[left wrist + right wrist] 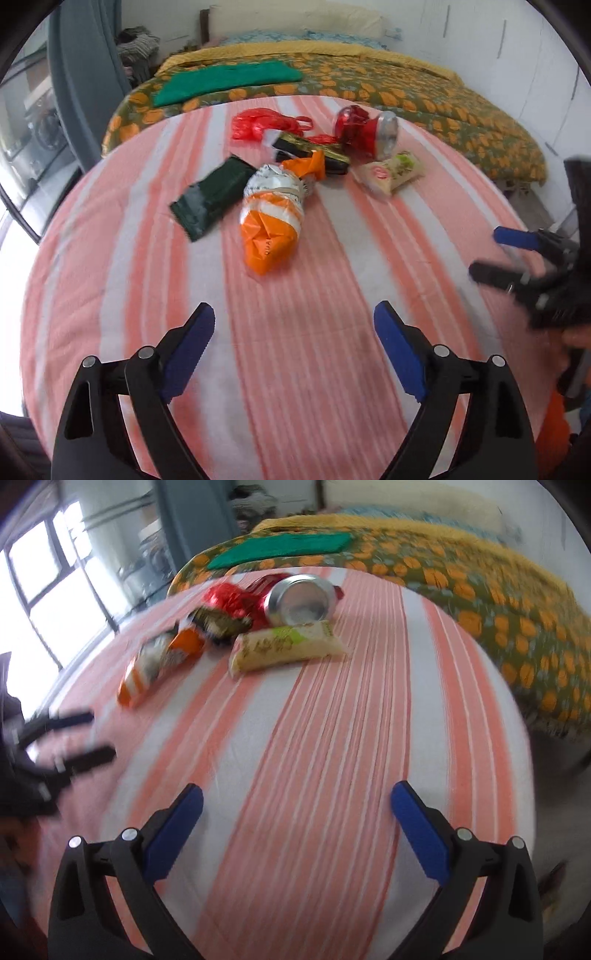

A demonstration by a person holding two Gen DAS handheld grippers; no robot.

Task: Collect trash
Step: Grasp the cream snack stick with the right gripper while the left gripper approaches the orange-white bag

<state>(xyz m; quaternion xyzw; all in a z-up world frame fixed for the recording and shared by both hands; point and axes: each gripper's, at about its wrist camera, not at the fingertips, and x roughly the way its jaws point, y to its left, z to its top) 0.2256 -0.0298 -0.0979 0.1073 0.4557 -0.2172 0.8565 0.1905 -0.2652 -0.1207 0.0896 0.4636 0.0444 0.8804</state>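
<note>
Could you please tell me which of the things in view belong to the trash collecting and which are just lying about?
Trash to collect:
orange bag
dark green wrapper
red bag
can
pale packet
black-and-gold wrapper

Just lying about:
green cloth
floral blanket
striped sheet
pillow

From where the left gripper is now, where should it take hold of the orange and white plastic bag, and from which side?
Grip the orange and white plastic bag across its narrow waist, probably the easiest part to span. It lies lengthwise, pointing toward the left gripper, which is open with nothing between the fingers. Come from above on the near side, one finger on each long flank; the dark green wrapper lies close on the left.
</note>
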